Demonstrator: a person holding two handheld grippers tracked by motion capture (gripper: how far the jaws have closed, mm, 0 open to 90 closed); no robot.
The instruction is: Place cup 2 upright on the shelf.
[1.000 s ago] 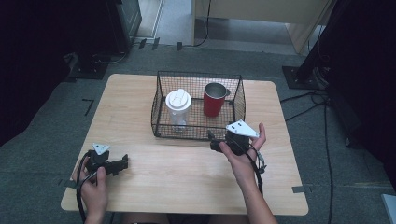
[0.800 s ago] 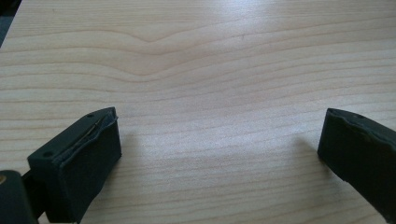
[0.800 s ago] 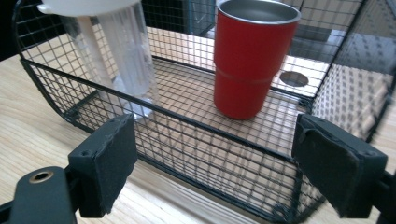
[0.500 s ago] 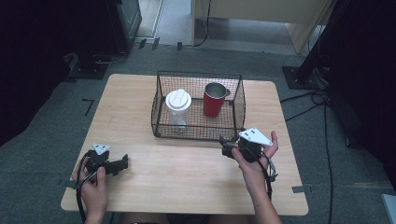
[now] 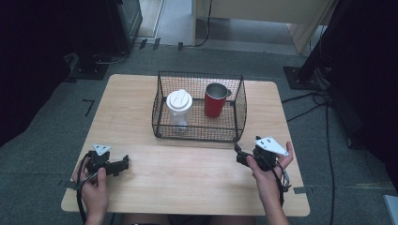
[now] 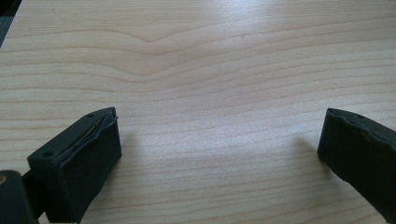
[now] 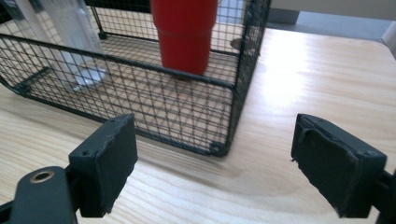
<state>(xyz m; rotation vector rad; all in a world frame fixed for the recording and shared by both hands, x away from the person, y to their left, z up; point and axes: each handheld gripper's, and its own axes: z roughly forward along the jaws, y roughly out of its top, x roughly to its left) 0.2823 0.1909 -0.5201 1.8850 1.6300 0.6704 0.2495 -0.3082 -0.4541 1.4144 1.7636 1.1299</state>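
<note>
Basket [image 5: 199, 133] mid-table, w/ red cup [image 5: 215, 101] and lidded white cup [image 5: 179, 104] standing inside, so loading looks done. Right gripper [image 5: 239, 157] by basket's near right corner, left gripper [image 5: 123, 164] well off to its left; both spread, holding nothing. Prob. nothing left.

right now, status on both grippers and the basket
Left gripper open, empty, on table. Right gripper open, empty, facing black wire basket corner. Red metal cup inside. Nothing between.

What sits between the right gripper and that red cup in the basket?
In the right gripper view, the black mesh wall of the wire basket stands between the right gripper and the red cup, with a short strip of bare table before it.
</note>
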